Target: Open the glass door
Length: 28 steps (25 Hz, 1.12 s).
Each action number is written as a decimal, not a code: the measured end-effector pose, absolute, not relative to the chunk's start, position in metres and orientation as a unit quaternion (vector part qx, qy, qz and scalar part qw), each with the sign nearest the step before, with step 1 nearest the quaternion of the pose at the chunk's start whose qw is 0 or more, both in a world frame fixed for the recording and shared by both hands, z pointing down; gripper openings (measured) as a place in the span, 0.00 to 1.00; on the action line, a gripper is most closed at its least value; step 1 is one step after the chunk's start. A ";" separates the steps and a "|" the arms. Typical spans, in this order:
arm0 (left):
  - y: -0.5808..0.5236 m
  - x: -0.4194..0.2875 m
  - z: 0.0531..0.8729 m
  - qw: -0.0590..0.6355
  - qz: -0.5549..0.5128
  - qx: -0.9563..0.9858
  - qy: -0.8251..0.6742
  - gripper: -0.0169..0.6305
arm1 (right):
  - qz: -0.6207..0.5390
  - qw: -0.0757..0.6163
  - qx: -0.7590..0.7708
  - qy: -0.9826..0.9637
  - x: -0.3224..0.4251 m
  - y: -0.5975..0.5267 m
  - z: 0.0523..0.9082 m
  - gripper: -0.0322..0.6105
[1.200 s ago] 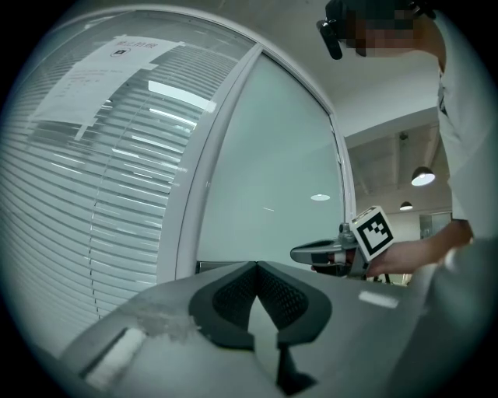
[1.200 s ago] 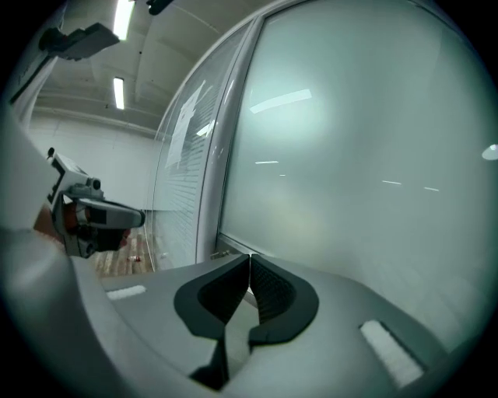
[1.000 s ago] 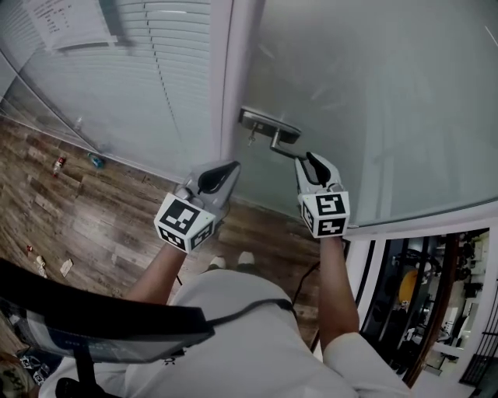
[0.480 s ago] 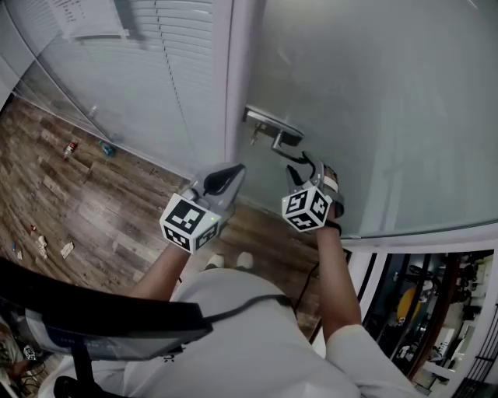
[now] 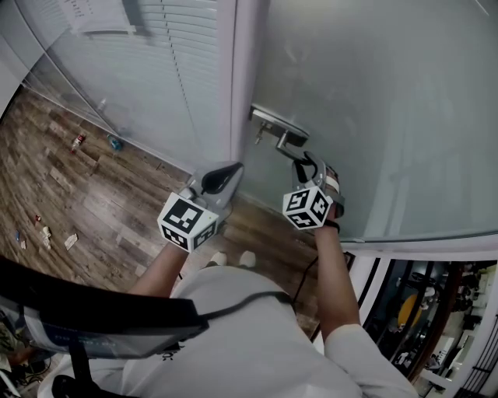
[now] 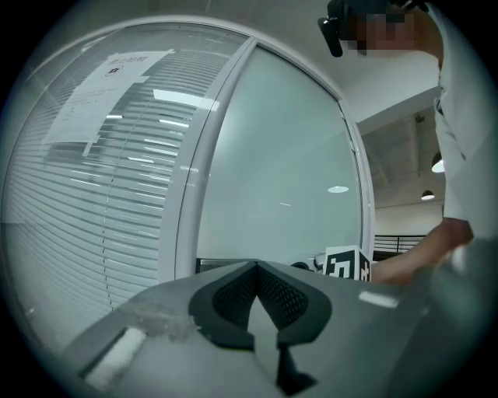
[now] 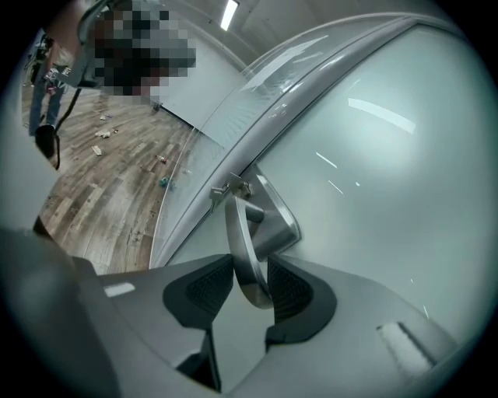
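The frosted glass door (image 5: 373, 101) carries a metal lever handle (image 5: 289, 148) on a steel plate (image 5: 274, 124). My right gripper (image 5: 305, 165) points at the door and is rolled over, its marker cube facing me. Its jaws have just been closing, with the handle (image 7: 245, 249) between them. In the right gripper view both pads press on the lever's end, so the right gripper (image 7: 250, 272) is shut on it. My left gripper (image 5: 222, 175) hangs left of the handle, in front of the white frame post, shut and empty (image 6: 257, 268).
A white frame post (image 5: 243, 78) separates the door from a glass wall with blinds (image 5: 171, 70), which bears a paper sheet (image 5: 93, 15). The wooden floor (image 5: 85, 194) has small scattered bits. A dark opening with equipment (image 5: 420, 311) lies at lower right.
The right gripper has dropped and rolled over, its cube turning toward me, and the lever has swung downward with it. The left gripper has stayed put.
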<state>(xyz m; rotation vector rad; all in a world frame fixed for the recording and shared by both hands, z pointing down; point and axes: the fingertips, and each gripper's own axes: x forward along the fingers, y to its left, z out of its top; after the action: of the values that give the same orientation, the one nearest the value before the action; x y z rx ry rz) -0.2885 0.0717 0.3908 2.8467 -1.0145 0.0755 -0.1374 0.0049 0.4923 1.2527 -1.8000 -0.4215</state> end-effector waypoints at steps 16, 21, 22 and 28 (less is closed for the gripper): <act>0.080 -0.286 0.393 0.062 0.029 0.939 -0.336 0.03 | -0.059 0.322 0.546 -0.771 -0.139 0.004 0.502 0.28; 0.079 -0.275 0.396 0.061 0.031 0.941 -0.333 0.03 | -0.065 0.330 0.534 -0.775 -0.138 -0.001 0.506 0.28; 0.079 -0.273 0.396 0.060 0.032 0.941 -0.332 0.03 | -0.071 0.334 0.532 -0.775 -0.138 -0.002 0.507 0.28; 0.081 -0.265 0.395 0.055 0.037 0.938 -0.340 0.03 | -0.096 0.346 0.508 -0.783 -0.135 -0.007 0.506 0.26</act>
<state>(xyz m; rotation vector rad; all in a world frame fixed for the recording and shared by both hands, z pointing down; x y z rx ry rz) -0.2648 0.0812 0.3947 2.8476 -1.0311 0.1135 -0.1349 -0.0073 0.5063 1.3192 -2.0310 -0.2498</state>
